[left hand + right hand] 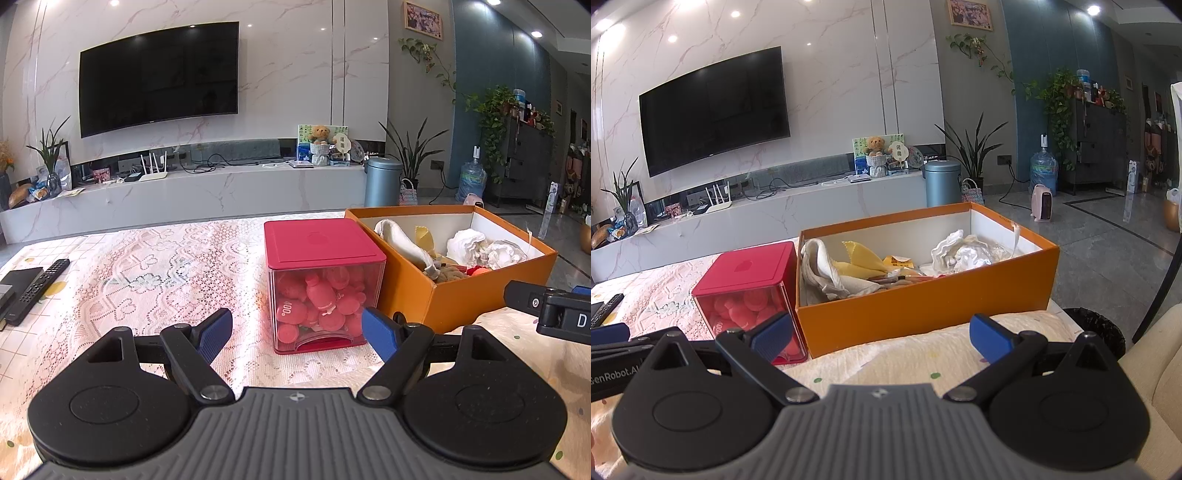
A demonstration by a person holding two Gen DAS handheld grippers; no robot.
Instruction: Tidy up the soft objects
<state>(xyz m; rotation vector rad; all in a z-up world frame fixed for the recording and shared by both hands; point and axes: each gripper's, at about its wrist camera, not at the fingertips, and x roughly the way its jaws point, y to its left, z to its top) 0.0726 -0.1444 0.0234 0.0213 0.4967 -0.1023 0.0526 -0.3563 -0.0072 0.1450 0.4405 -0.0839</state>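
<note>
Left gripper (297,332) wide, empty; red-lidded bin (323,284) straight ahead. Right gripper (882,338) wide, empty; orange box (923,295) just ahead, long axis running left-right. Only right view shows yellow cloth (857,262) clearly.

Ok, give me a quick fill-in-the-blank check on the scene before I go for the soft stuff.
1. The red-lidded container stands on the orange box's ____ side, seen from the grippers.
2. The left gripper and right gripper both hold ____.
3. The orange box has no ____ on it, so the white cloth inside shows.
4. The red-lidded container's walls are ____, showing pink pieces inside.

Missing words: left; nothing; lid; transparent
</note>
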